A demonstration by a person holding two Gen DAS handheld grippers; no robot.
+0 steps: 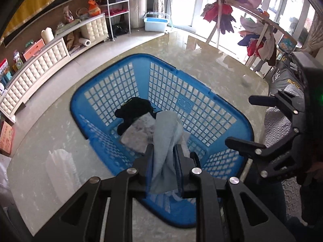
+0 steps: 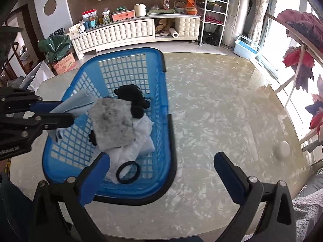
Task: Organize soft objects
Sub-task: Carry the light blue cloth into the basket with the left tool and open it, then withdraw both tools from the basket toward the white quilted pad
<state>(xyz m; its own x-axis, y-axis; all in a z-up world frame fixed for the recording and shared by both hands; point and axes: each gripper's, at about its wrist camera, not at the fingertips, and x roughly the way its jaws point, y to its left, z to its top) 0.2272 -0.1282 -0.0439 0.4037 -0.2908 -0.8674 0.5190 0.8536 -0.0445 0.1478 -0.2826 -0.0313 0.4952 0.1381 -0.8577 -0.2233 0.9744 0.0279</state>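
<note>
A blue plastic lattice-walled laundry basket (image 2: 129, 64) stood on the glossy beige marbled surface (image 2: 222, 109), toward its left half in the right wrist view. Inside lay a black fuzzy soft item (image 2: 133, 98) toward the far wall, a grey mottled square cloth (image 2: 113, 125) partly over it, a white crumpled fabric (image 2: 141, 137) beneath the grey cloth, and a black elastic ring (image 2: 128, 171) resting on the white fabric near the basket's near wall. The left gripper (image 1: 164, 161) was over the basket interior with its jaws clamped on a pale blue folded cloth (image 1: 165, 133), which hung between them above the basket's contents; whether it touched the items below could not be told. The right gripper (image 2: 161, 173) was just beside the basket's near corner, its jaws spread wide and nothing between them, one finger over the basket rim, the other over bare surface. A small white round object (image 2: 284, 148) lay on the surface well apart from the basket.
</note>
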